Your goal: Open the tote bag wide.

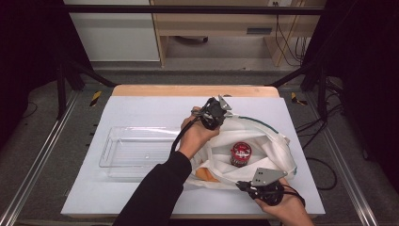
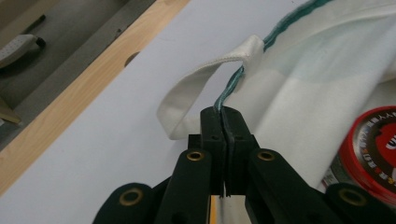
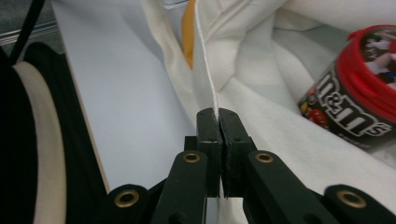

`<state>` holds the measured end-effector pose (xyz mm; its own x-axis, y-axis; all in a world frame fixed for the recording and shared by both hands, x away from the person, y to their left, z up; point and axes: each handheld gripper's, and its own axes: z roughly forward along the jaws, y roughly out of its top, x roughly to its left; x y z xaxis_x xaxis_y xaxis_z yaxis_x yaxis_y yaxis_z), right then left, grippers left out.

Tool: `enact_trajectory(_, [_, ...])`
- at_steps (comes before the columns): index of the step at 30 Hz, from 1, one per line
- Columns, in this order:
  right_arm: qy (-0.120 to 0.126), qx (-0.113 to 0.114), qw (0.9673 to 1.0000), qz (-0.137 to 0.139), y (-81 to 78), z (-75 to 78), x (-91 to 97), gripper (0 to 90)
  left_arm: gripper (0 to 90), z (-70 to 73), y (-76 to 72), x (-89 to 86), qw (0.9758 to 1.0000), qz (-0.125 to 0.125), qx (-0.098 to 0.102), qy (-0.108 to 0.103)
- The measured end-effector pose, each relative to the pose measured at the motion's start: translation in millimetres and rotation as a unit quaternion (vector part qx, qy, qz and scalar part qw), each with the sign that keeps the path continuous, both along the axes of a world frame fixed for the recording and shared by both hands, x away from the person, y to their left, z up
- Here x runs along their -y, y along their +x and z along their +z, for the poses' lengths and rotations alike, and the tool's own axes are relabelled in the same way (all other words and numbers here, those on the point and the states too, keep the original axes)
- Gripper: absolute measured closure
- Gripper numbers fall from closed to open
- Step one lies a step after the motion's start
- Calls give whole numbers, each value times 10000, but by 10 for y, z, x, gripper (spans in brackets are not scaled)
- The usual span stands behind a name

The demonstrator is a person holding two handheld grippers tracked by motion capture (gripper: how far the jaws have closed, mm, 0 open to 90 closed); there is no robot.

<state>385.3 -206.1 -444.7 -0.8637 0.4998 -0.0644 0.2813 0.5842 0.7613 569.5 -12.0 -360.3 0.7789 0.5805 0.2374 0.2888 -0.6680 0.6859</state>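
White cloth bag (image 1: 263, 141) with the green-trimmed rim sits on the right half of the white table (image 1: 141, 188), mouth spread wide between the two grippers. The left gripper (image 1: 217, 113) is at the far edge of the bag, and its jaws are pinched tight on the green-edged rim, right beside a cloth handle loop (image 2: 196, 93) that droops onto the table. The right gripper (image 1: 249, 186) is at the near edge, jaws clamped on the bag's white hem, which stands up thin between the pads. Inside the bag there's a red-lidded candy tub (image 1: 241, 153) lying on the fabric, plus something orange (image 1: 207, 174) tucked in at the near-left corner. A clear plastic tray (image 1: 113, 160) sits just left of the bag.
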Motion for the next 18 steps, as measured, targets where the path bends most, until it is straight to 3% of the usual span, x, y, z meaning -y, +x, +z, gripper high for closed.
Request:
enact_trajectory(6, [-125,-112,9995,269,-41,-46,-47,890,889,-10,99,-10,9996,206,124,-136])
enact_trajectory(11, [-171,-207,9990,367,-38,-104,-59,889,888,-167,200,41,9995,308,-5,12])
enact_trajectory(18, [-158,-254,9989,365,-44,-106,-55,889,887,-236,246,13,9994,325,-142,-38])
